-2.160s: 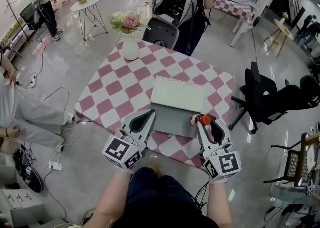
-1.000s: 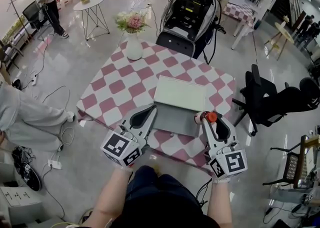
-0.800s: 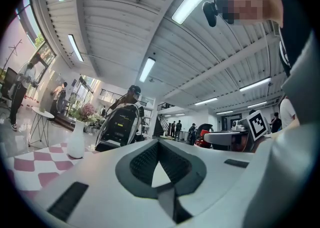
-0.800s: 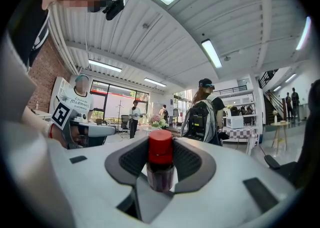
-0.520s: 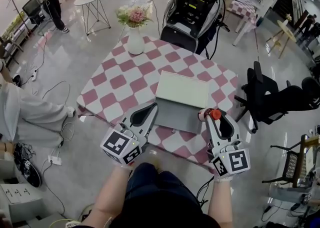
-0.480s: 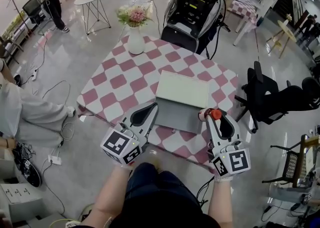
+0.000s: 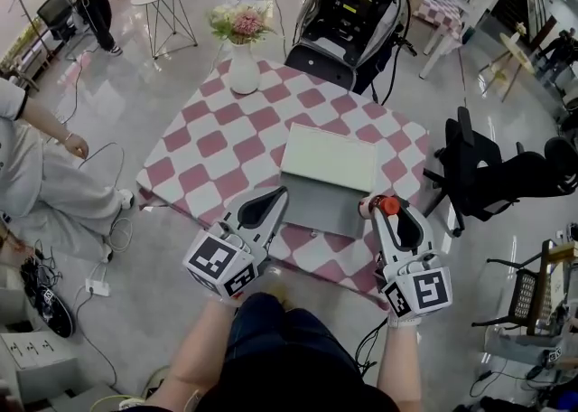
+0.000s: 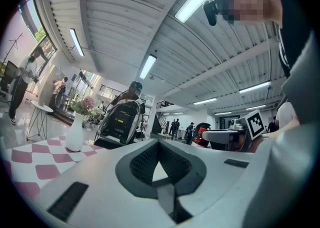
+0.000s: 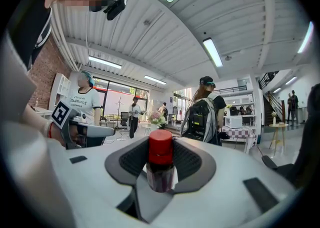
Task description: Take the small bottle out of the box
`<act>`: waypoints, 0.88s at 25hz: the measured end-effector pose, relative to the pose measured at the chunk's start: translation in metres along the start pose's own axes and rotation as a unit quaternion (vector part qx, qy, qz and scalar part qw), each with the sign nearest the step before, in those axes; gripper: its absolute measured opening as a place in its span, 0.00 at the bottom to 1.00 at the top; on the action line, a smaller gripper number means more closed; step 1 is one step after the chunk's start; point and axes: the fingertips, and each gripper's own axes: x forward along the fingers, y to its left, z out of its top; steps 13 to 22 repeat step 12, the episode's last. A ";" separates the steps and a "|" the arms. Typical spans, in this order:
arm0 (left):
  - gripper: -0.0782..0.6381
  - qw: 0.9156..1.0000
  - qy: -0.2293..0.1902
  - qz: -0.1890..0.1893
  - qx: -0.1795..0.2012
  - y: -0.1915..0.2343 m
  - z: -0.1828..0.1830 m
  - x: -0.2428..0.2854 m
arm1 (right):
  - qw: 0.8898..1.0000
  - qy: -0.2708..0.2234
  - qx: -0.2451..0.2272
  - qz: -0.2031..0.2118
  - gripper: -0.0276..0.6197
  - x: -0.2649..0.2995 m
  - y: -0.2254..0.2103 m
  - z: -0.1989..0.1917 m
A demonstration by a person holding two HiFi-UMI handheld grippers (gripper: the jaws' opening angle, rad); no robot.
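The box [image 7: 327, 158] lies open in the middle of the checkered table [image 7: 221, 144], pale green lid tipped back, grey inside. My right gripper [image 7: 383, 210] hovers just off the box's near right corner, shut on the small bottle [image 7: 387, 206]. In the right gripper view the bottle [image 9: 161, 164] stands upright between the pads, red cap on top, dark body below, with my right gripper [image 9: 161, 173] closed round it. My left gripper [image 7: 277, 194] rests at the box's near left corner, tips together and empty. The left gripper view shows my left gripper [image 8: 159, 146] with its pads meeting.
A white vase of flowers [image 7: 242, 65] stands at the table's far corner. Behind the table is a black backpack on a seat [image 7: 350, 5]. A black office chair [image 7: 492, 180] is to the right. A person [image 7: 32, 171] and floor cables [image 7: 99, 166] are on the left.
Both grippers stay about where they were, the bottle still in the right one. The person at the left has shifted and now reaches an arm out.
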 end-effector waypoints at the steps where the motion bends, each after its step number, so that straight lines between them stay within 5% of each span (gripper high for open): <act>1: 0.11 1.000 0.001 -0.001 -0.001 0.001 -0.001 0.000 | 1.000 0.002 0.000 0.000 0.27 0.001 0.000 -0.001; 22: 0.11 1.000 0.011 0.001 -0.012 0.014 -0.014 0.005 | 1.000 0.019 0.004 0.006 0.27 0.013 0.004 -0.018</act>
